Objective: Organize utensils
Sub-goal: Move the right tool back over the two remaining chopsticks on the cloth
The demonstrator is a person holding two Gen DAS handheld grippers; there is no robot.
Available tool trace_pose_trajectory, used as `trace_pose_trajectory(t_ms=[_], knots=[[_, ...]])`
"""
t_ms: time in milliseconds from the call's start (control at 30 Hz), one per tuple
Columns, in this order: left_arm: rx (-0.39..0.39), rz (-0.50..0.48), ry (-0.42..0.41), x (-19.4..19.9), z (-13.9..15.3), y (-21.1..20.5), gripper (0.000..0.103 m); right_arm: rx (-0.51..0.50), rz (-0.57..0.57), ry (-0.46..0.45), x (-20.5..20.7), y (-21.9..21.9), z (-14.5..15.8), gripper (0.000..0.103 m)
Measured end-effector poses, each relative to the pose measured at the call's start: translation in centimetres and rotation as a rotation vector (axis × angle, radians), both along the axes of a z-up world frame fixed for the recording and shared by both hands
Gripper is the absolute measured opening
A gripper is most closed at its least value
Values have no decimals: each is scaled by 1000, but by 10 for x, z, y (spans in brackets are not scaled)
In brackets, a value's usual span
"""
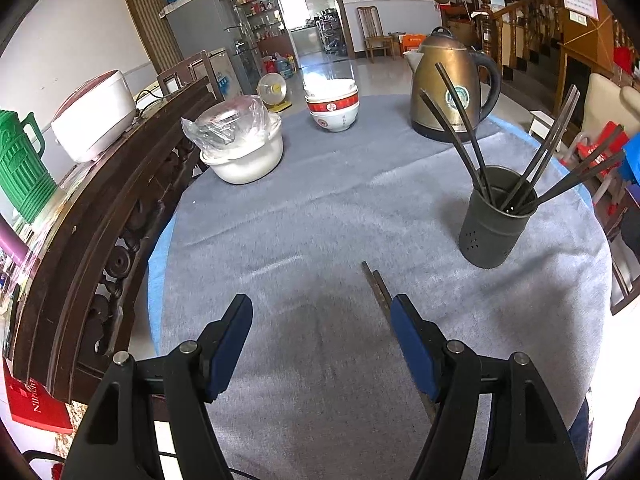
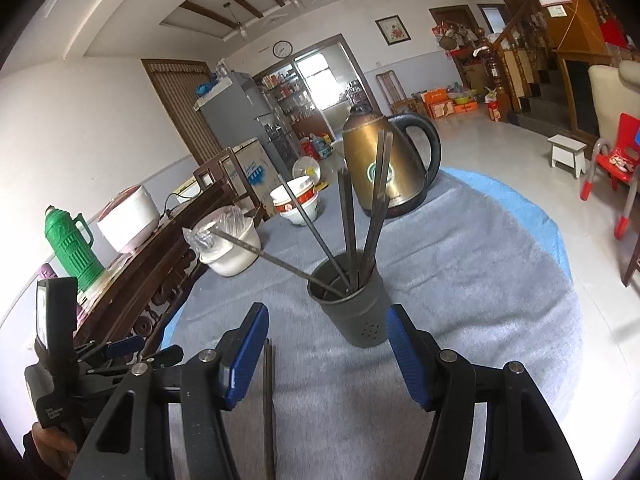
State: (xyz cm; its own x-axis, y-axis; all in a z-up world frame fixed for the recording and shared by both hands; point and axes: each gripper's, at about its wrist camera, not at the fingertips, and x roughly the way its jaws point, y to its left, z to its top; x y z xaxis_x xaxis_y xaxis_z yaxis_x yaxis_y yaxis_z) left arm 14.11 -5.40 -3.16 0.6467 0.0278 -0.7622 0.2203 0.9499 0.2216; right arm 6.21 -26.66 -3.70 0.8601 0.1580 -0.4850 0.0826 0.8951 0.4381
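Chopsticks (image 1: 378,286) are lying flat on the grey cloth (image 1: 320,216), near the dark holder (image 1: 494,220) with more sticks standing inside. Left gripper (image 1: 322,322) and right gripper (image 2: 328,332) are both gaping wide, holding nothing.

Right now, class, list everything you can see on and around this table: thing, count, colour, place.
holder: one, dark grey, on the cloth, right side
chopsticks in holder: several, dark, leaning outward
loose chopsticks: a pair, dark, flat on the cloth beside the left gripper
kettle: one, bronze, far side
bowls: a stack, white and red, far side
pot: one, white, plastic-covered
tablecloth: one, grey
flask: one, green, sideboard
left gripper: open, empty
right gripper: open, empty
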Motion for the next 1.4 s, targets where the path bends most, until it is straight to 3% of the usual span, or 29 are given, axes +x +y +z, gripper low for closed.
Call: trace_pose_trajectory(t_ms=[333,533,767,1033,1400], knots=[[11,21,49,5,-13,0,72,19,7,32,1,-3,-15,65],[-1,61,140,11,-39,13,72,38,13,63,2,-4,-28,65],[-116,106,289,23,-67,29,72,74,37,116,2,-3,-51,65],[-206,84,360,39,-88,15,72,103,20,137,-5,-12,-61,65],[-197,81,428,44,-116,0,72,152,-7,168,-8,-24,-70,65]])
